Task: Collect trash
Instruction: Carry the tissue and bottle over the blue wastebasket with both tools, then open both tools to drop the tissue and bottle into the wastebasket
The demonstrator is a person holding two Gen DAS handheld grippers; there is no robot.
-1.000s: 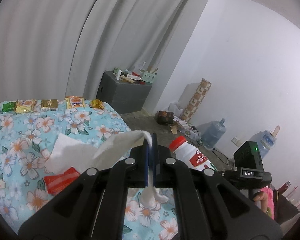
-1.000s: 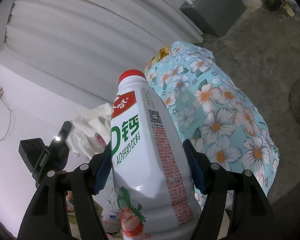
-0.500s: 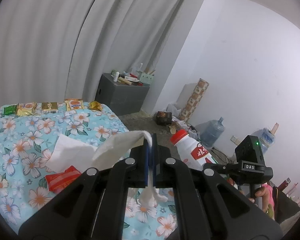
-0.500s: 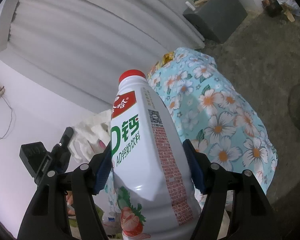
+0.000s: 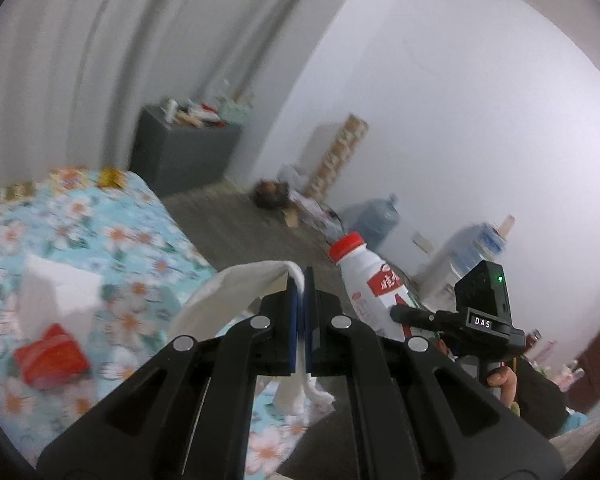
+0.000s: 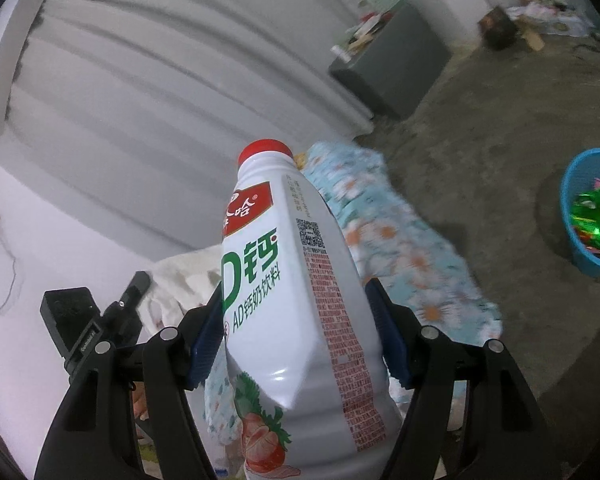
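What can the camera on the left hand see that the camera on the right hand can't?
Only the left wrist view shows the red packet and a white tissue lying on the bed, plus the big water jugs by the wall.

Only the right wrist view shows the blue basket on the floor, with shiny green wrappers inside.

Both show the flowery bedspread, the grey cabinet, the white bottle with its red cap clamped in the right gripper, and the crumpled tissue pinched in the left gripper.
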